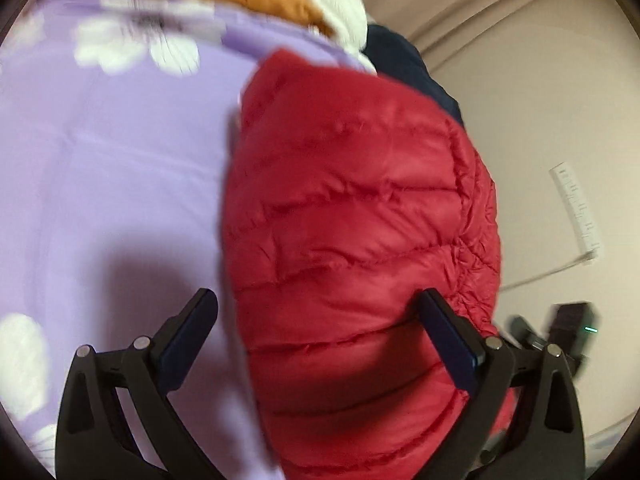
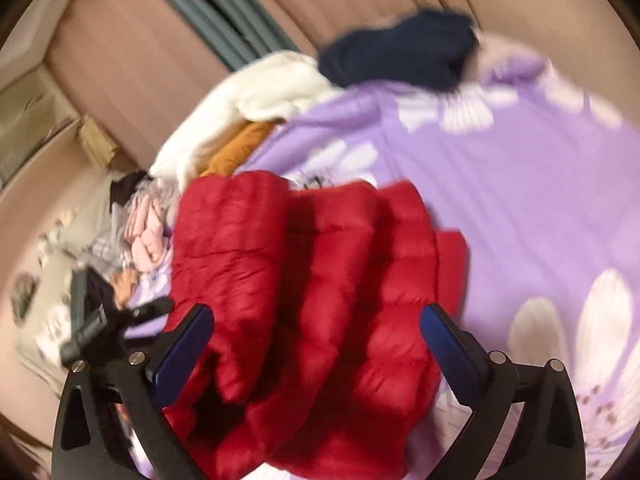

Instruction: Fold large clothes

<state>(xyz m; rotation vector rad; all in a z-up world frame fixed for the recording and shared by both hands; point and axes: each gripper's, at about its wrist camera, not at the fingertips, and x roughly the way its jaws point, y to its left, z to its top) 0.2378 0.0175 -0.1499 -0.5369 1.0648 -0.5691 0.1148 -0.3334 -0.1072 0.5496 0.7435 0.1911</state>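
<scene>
Red puffer jacket (image 1: 352,232) lies bunched on the lilac flowered bedsheet (image 1: 112,168) in the left wrist view, near a heap of white, orange and navy clothes (image 1: 312,4), with the left gripper (image 1: 316,320) spread wide just over its quilted panel, pinching nothing. In the right wrist view, blurred enough that the fold lines are only a guess, the right gripper (image 2: 318,330) also stands spread above the jacket's rumpled folds, so the next grasp would go best on an outer hem or seam, pinching one layer and drawing it flat before folding.
</scene>
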